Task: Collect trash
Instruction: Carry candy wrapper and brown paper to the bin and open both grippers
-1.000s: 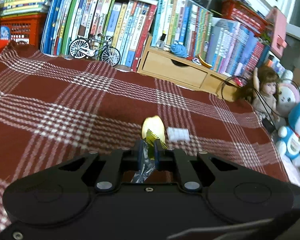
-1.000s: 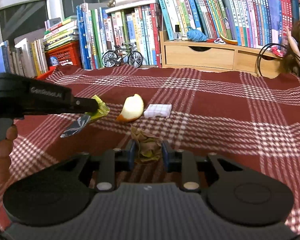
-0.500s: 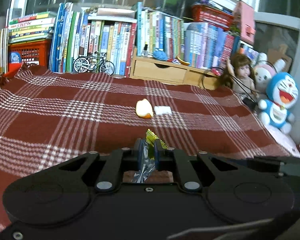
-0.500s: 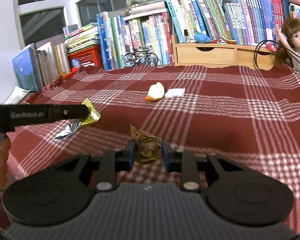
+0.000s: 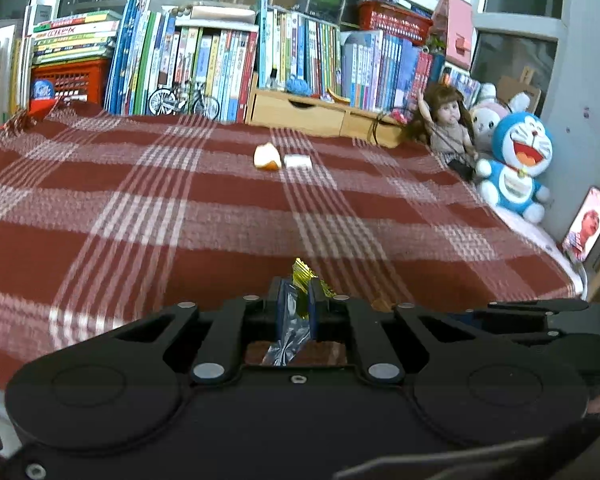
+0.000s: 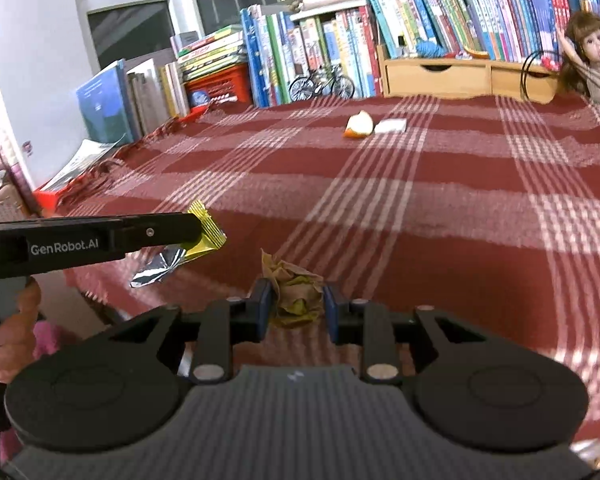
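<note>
Both hands are loaded and we're at the near edge of the table [image 6: 440,216], which is draped in a red plaid cloth. The left tongs [image 5: 294,304] are squeezed nearly shut on a yellow-and-silver wrapper [image 6: 188,248], the foil tail dangling below the pads in the right wrist view and a yellow corner poking up above them in the left wrist view. The right tongs [image 6: 296,304] are clamped on a crumpled brown paper wad [image 6: 294,290], held a bit wider because the wad is bulky, with both blue pads pressed against its sides. A hand [image 6: 8,340] shows at the lower left, wrapped round the left handle. So two pieces of trash are off the cloth and in the grip, that much looks done. Left behind, well apart from both tongs and out toward the far side of the table, lie an orange peel [image 5: 267,157] and, just beside it, a small white wrapper [image 5: 298,161]; whether the two touch is hard to call. No bin or bag appears in either view, so I'd judge the drop-off is the next order of business, and then a return trip for the peel and the white piece. Call it roughly halfway: two lifted, none visibly deposited, two waiting near the books [image 5: 220,60] and the toy bicycle [image 5: 184,98].
</note>
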